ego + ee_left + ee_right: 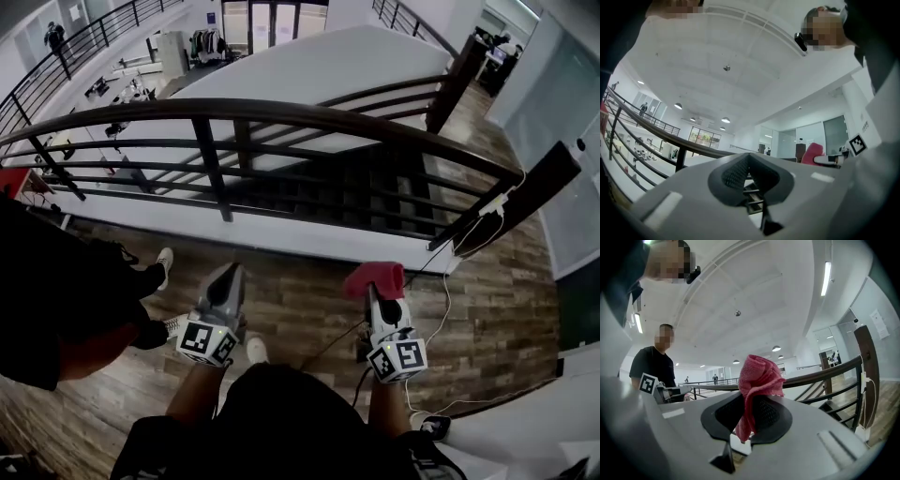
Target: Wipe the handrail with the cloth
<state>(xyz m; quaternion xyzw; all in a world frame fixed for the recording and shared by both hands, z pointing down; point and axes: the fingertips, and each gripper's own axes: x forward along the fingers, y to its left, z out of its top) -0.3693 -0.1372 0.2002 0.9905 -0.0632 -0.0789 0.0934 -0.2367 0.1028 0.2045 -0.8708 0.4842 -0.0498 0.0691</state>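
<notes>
My right gripper (373, 289) pinches a pink cloth (375, 278) between its jaws. In the right gripper view the cloth (757, 376) bunches up above the dark pads (771, 414) and a strip of it hangs down between them. My left gripper (229, 274) has its jaws pressed together with nothing in them, and the left gripper view shows its pads (733, 174) meeting at the tips. Both grippers are held low over the wooden floor (300, 314), on the near side of the dark handrail (281, 111), and the cloth is well apart from it. A person in dark clothes (56, 300) stands at my left.
</notes>
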